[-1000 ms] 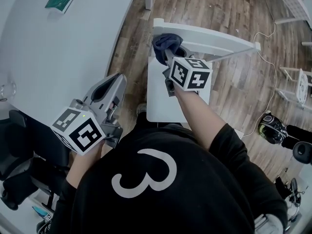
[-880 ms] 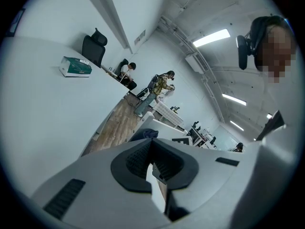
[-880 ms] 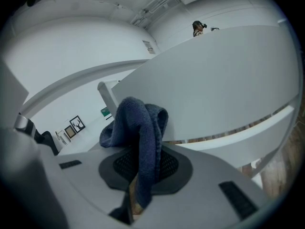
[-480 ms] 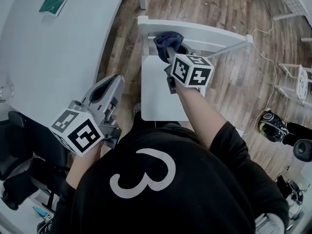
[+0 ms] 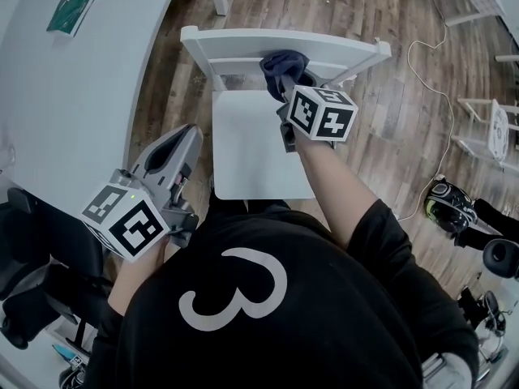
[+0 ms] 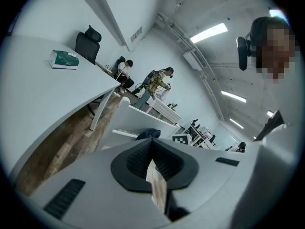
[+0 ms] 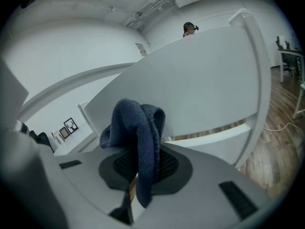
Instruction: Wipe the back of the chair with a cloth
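Sliding rightward since a second ago, the right gripper (image 5: 285, 87) is carrying the cloth (image 5: 284, 61) from the left end of the chair back (image 5: 349, 51) toward its middle. Its jaws are clamping the dark cloth (image 7: 138, 128), whose bunched end is pressing on the rail just ahead. The rail's long axis is running crosswise to the jaws, with the remaining stretch probably lying to the right. The left gripper (image 5: 174, 148) is hanging well apart beside the table (image 5: 65, 96), jaws nearly together and holding nothing.

cloth (image 5: 284, 63): dark blue | chair (image 5: 231, 45): white | floor (image 5: 381, 128): brown wood-grain
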`<move>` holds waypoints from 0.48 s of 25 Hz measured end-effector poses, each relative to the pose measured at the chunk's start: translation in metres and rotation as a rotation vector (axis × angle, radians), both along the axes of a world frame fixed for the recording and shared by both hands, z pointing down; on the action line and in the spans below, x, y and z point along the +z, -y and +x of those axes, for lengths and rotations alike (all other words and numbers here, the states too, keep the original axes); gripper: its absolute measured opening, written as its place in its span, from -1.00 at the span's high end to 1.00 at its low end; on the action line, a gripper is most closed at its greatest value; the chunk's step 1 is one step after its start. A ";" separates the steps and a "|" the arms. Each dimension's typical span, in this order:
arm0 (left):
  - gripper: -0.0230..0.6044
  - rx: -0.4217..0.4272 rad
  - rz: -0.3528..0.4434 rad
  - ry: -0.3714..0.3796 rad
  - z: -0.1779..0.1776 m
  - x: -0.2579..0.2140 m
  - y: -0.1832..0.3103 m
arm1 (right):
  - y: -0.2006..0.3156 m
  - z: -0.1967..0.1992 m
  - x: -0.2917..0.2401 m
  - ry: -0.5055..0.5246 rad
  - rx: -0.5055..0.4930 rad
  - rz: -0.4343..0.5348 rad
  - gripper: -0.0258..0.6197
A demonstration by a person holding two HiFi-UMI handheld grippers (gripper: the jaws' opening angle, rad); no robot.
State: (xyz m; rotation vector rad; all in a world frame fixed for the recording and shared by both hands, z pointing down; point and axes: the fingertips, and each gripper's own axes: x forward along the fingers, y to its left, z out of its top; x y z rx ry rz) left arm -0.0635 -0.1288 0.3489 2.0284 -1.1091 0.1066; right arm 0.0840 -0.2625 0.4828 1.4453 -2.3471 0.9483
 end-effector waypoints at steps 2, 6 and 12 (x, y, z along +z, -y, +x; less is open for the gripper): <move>0.88 0.002 0.002 -0.001 0.011 -0.001 0.000 | 0.000 0.012 0.001 -0.002 0.000 -0.004 0.76; 0.88 0.007 0.007 -0.001 0.031 -0.002 0.003 | 0.001 0.036 0.001 -0.007 -0.001 -0.004 0.76; 0.88 0.023 0.012 0.002 0.058 -0.003 0.007 | 0.001 0.074 0.003 -0.005 0.030 -0.006 0.76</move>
